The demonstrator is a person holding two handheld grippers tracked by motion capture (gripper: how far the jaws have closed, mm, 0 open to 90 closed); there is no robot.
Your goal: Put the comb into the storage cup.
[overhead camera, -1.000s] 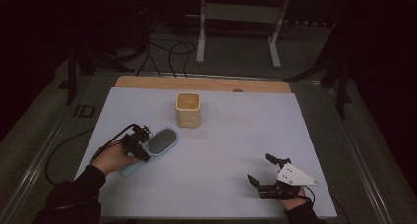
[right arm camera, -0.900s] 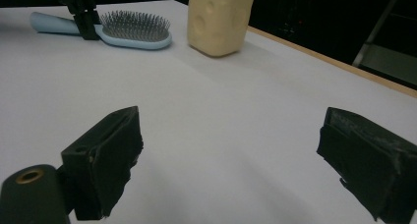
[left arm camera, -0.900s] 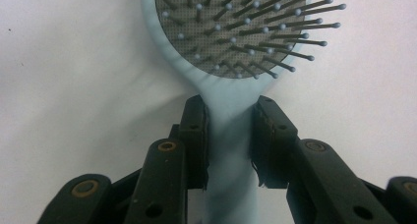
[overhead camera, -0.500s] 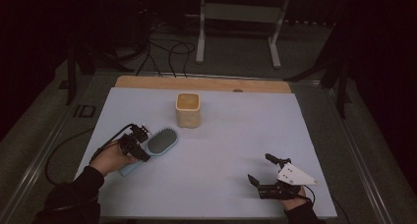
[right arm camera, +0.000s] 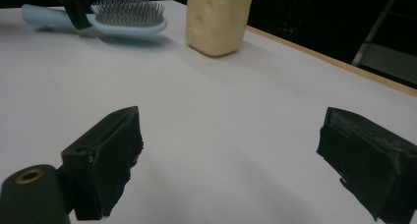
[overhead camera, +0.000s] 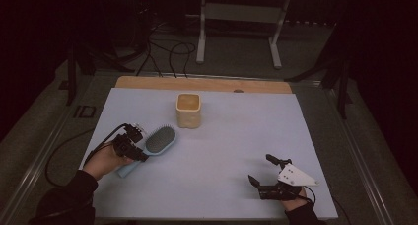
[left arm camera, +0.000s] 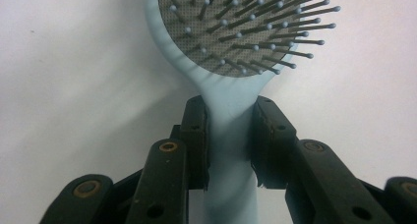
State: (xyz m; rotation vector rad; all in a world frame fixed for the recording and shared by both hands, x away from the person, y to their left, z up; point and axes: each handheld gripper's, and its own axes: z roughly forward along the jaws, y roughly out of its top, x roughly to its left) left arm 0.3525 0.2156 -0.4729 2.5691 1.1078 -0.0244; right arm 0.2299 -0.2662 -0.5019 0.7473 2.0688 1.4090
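Brush (left arm camera: 231, 135) lies bristles-up on the desk (overhead camera: 222, 146), left of centre, near the cup (overhead camera: 189, 110); left claw (left arm camera: 230, 135) pinches its handle just below the head; right claw (right arm camera: 231, 160) rests spread at the near right, holding nothing.

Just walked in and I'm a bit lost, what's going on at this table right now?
A person works at the table with a tool in each hand. The left tool is clamped on the handle of a light blue hairbrush, bristles up, lying near a cream cup. The right tool sits open and holds nothing, near the table's front edge.
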